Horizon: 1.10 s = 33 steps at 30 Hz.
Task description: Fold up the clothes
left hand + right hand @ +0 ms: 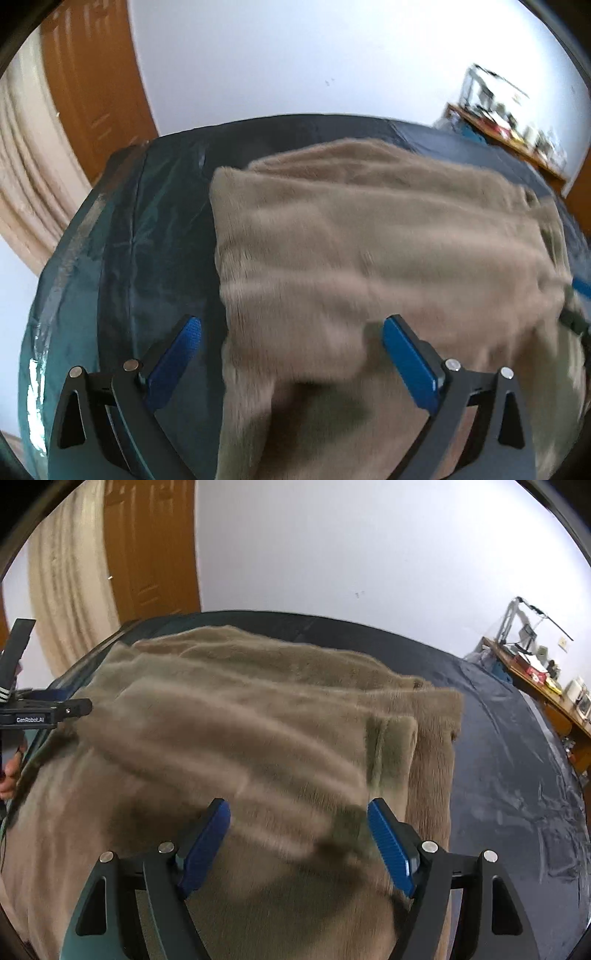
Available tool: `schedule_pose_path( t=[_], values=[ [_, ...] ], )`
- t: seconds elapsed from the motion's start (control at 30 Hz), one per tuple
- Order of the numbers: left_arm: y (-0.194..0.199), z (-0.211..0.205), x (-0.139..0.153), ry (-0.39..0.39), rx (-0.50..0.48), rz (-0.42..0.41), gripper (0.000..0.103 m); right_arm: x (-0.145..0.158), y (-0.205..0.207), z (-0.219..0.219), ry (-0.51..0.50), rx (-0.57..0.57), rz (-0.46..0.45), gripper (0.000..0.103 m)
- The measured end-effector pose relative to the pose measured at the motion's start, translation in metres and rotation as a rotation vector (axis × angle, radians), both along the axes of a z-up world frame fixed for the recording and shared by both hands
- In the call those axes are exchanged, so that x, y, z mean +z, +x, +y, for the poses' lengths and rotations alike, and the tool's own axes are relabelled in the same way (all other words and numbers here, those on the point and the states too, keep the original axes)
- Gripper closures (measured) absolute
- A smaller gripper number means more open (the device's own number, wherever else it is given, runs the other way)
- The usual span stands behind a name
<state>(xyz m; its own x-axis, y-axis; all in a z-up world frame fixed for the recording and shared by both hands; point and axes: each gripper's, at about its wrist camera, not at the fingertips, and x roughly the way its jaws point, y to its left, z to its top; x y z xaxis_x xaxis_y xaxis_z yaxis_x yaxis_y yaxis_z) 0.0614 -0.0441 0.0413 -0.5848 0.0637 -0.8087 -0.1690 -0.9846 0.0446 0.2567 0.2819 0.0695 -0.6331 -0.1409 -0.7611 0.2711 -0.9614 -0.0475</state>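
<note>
My left gripper is spread wide, empty, astride the left edge of the fleece garment lying on the dark table. Thick, floppy, probably light: pinch hem or corners. My right gripper hangs open too. Only its view shows the right edge and pocket-like fold, though blurred.

I'm looking at my left gripper: black arms, ribbed blue pads, silver rivets. My right gripper is showing the same, and white "GenRobot.AI" lettering is showing on the left one's body.
</note>
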Motion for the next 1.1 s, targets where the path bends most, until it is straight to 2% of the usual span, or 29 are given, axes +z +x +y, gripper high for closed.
schedule_pose_path(
  t=[0.13,0.2,0.37,0.43,0.6,0.77,0.97,1.1],
  values=[
    [0.001,0.005,-0.016,-0.011,0.004,-0.024,0.003,-0.015,0.010,0.002,0.012,0.007,-0.050,0.025],
    [-0.003,0.000,-0.020,0.030,0.019,-0.043,0.003,-0.027,0.009,0.003,0.025,-0.008,-0.080,0.025],
    [-0.005,-0.008,-0.022,0.067,0.036,-0.067,0.001,-0.032,0.016,0.003,0.039,-0.006,-0.050,0.022],
    [0.002,-0.009,-0.016,0.046,0.046,-0.059,0.001,-0.032,0.018,0.004,0.035,-0.006,-0.045,0.022],
    [0.041,-0.018,0.004,0.012,0.022,-0.001,0.001,-0.019,0.040,0.011,-0.014,-0.002,-0.022,0.022],
    [0.083,-0.041,0.007,0.055,-0.002,-0.014,0.001,-0.005,0.081,0.008,-0.044,0.074,0.042,0.022],
    [0.142,-0.069,-0.008,0.116,0.012,-0.068,0.001,-0.016,0.111,-0.008,-0.009,0.140,0.045,0.022],
    [0.178,-0.087,-0.013,0.151,0.037,-0.078,0.001,-0.029,0.118,-0.012,0.004,0.138,0.029,0.022]
  ],
)
